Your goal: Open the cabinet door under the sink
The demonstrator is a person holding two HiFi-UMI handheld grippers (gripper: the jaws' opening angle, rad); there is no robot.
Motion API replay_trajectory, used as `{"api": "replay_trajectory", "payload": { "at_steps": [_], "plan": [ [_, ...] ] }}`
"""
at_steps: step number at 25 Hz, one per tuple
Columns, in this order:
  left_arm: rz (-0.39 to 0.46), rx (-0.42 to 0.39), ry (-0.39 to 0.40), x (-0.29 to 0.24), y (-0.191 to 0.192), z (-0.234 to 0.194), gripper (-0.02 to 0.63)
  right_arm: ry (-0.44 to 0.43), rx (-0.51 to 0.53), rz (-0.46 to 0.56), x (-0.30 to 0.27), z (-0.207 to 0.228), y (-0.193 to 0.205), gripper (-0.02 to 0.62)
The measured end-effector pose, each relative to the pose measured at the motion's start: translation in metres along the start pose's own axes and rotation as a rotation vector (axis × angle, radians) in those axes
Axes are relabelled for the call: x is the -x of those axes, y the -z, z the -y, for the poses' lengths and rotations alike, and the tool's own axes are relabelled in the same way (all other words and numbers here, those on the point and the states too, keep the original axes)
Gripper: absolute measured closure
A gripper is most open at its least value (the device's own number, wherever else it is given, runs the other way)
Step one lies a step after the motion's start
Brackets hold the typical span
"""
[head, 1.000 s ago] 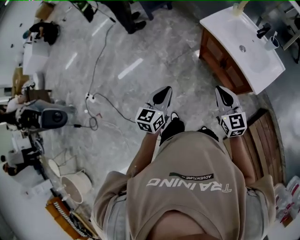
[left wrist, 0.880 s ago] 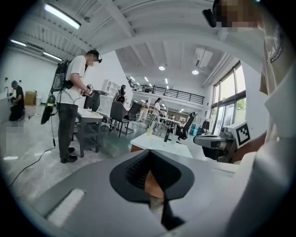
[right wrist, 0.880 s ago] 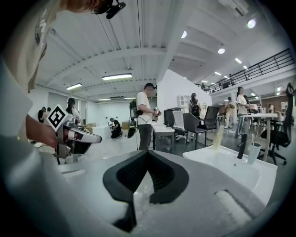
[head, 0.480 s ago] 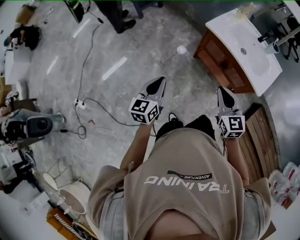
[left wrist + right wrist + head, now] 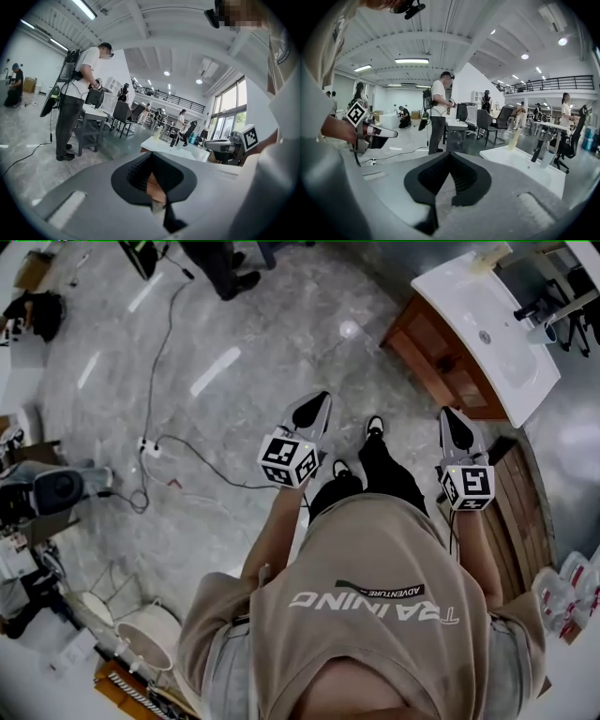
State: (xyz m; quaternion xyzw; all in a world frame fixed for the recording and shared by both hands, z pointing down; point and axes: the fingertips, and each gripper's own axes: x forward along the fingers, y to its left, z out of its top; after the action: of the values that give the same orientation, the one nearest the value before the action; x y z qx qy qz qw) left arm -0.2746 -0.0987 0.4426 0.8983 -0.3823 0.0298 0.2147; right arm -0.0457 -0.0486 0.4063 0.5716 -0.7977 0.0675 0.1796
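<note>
- Cabinet door [image 5: 441, 367] under the sink [image 5: 469, 296] is sitting closed and untouched. It is lying at 12 o'clock from the right gripper [image 5: 455, 423] and at 2 o'clock from the left gripper [image 5: 317, 407], well apart from both.
- Both grippers are travelling with jaws pressed together and are carrying nothing.
- Operator is stepping forward: a shoe [image 5: 375, 426] is now showing between the grippers, and the floor is sliding leftward in the head view against a second ago. Judgement: the approach is under way, with no contact yet.
- Cup [image 5: 542, 330] and faucet [image 5: 525, 306] are standing on the sink top, away from the door.
- Wooden pallet [image 5: 525, 512] is lying at 4 o'clock of the right gripper. A cable [image 5: 169, 442] is trailing at 9 o'clock of the left gripper. Neither appears to be blocking the approach.
- Door handle is showing too small to make out.
</note>
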Motion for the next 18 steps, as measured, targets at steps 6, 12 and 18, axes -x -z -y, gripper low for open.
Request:
{"api": "replay_trajectory", "payload": {
  "at_steps": [6,12,18],
  "plan": [
    [-0.053,-0.008,0.039,-0.012,0.014,0.006,0.591,0.021,-0.022,-0.004,-0.010,0.006,0.010,0.594],
    [-0.089,-0.053,0.120,-0.066,-0.001,0.015,0.591,0.080,-0.090,-0.011,-0.023,0.046,0.032,0.594],
    [-0.119,-0.162,0.218,-0.129,-0.035,0.035,0.591,0.084,-0.097,0.027,-0.051,0.074,0.023,0.594]
  ]
}}
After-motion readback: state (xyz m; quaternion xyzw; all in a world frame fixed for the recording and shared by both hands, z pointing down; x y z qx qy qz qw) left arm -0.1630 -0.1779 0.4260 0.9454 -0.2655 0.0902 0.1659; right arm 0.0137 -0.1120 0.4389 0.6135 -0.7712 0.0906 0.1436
